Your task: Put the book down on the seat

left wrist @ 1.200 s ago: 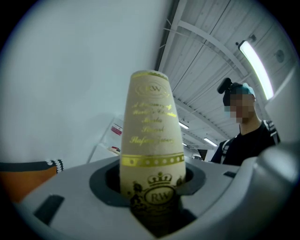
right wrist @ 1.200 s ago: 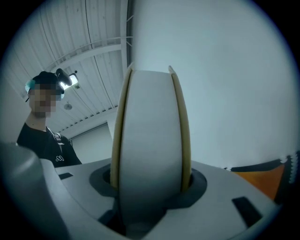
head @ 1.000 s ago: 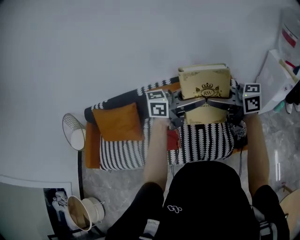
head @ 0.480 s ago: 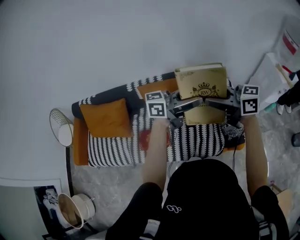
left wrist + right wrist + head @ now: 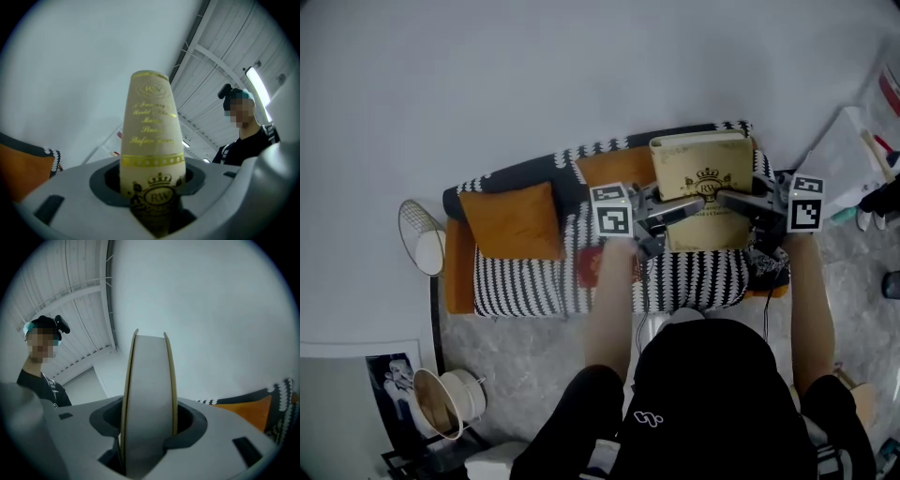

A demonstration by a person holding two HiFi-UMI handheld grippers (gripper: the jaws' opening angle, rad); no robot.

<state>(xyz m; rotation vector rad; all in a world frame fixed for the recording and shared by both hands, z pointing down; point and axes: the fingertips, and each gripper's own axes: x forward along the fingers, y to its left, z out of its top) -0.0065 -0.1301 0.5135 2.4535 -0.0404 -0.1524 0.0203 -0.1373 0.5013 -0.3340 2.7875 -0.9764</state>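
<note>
A thick gold book (image 5: 701,169) with a crown emblem on its cover hangs over the right part of the black-and-white patterned sofa seat (image 5: 534,286), held between both grippers. My left gripper (image 5: 670,214) is shut on its left side; in the left gripper view the gold-lettered spine (image 5: 150,140) stands up between the jaws. My right gripper (image 5: 741,202) is shut on its right side; in the right gripper view the white page edge (image 5: 149,399) fills the gap between the jaws. The book's far edge lies over the sofa's backrest (image 5: 675,139).
An orange cushion (image 5: 514,221) leans at the sofa's left end, and a small red item (image 5: 589,265) lies mid-seat. A wire basket (image 5: 422,248) stands left of the sofa, a round container (image 5: 445,401) on the floor nearer me, white bags (image 5: 848,159) at the right.
The sofa has slid left and upward in the head view, so the book now overlaps the backrest instead of standing clear above it. Both grippers keep the same hold on the book.
</note>
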